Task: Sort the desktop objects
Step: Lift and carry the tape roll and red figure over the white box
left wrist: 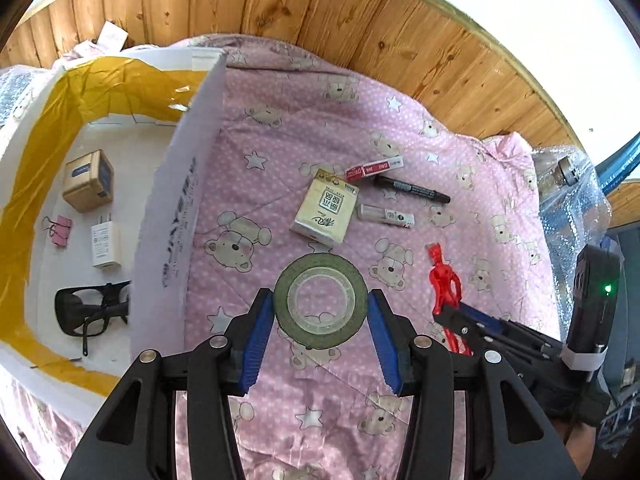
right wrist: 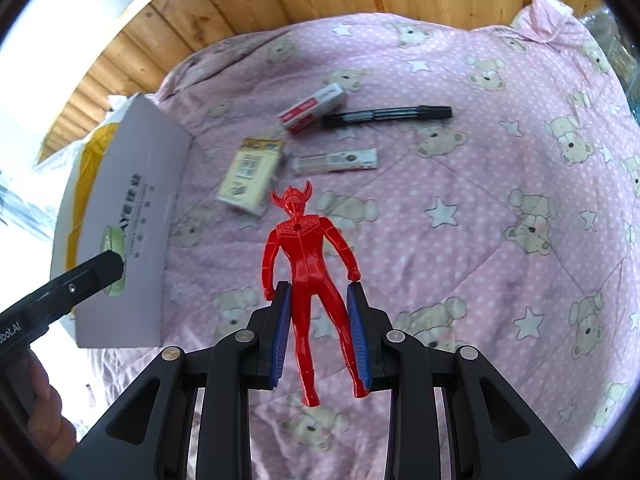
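Note:
My left gripper (left wrist: 320, 296) is shut on a green tape roll (left wrist: 320, 300), with a blue pad against each side. The right wrist view shows the tape roll (right wrist: 114, 264) held beside the white box's wall (right wrist: 136, 208). My right gripper (right wrist: 318, 287) is shut on a red toy figure (right wrist: 304, 248) at its hips and legs, head pointing away. In the left wrist view the right gripper (left wrist: 444, 312) holds the red toy figure (left wrist: 442, 276) to the right of the tape.
On the pink bear blanket (left wrist: 480, 184) lie a tissue pack (left wrist: 326, 210), a red-and-white box (left wrist: 374, 168), a black marker (left wrist: 412, 190) and a white tube (left wrist: 386, 216). The open white box (left wrist: 176, 208) holds a brown box (left wrist: 88, 186), pink clip (left wrist: 60, 230), charger (left wrist: 105, 246) and glasses (left wrist: 88, 312). Bubble wrap (left wrist: 568, 200) lies right.

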The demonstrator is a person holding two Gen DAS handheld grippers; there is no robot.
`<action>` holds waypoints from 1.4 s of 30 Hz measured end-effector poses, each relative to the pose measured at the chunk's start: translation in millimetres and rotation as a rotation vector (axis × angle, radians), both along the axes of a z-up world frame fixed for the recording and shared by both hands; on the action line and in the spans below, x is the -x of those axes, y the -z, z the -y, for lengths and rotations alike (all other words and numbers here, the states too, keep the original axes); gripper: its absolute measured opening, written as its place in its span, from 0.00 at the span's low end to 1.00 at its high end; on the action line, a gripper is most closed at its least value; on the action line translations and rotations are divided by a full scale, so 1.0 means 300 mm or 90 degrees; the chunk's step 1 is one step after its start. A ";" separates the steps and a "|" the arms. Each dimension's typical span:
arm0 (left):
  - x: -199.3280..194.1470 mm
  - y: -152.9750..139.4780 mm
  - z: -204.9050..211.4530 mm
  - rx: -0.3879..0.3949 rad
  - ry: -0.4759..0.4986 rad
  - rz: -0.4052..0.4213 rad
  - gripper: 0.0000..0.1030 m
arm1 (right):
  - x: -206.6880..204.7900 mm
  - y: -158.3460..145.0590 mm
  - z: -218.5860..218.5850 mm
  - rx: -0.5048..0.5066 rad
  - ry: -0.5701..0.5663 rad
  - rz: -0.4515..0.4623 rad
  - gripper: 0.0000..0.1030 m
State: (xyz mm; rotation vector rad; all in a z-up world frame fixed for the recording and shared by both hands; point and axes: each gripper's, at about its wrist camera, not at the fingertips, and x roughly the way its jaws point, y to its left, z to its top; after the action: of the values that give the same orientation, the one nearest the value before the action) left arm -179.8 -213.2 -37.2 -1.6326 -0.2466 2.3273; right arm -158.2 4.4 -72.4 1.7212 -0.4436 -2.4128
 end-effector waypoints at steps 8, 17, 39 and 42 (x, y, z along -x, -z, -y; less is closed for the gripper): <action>-0.043 -0.072 0.052 -0.011 -0.017 -0.026 0.48 | -0.022 -0.069 0.091 0.000 -0.036 -0.020 0.29; -0.078 -0.142 0.136 -0.027 -0.052 -0.050 0.48 | -0.032 -0.150 0.238 -0.003 -0.098 -0.049 0.29; -0.095 -0.198 0.465 -0.054 -0.192 -0.081 0.48 | 0.043 -0.310 0.593 -0.013 -0.233 -0.104 0.29; -0.080 -0.197 0.526 -0.062 -0.219 -0.081 0.48 | 0.074 -0.333 0.642 -0.012 -0.250 -0.113 0.29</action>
State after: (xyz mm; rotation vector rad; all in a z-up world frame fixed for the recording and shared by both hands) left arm -155.8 -370.9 21.8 -1.4847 -0.6487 2.6081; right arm -180.5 -188.1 27.6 1.4216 -0.0523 -2.2569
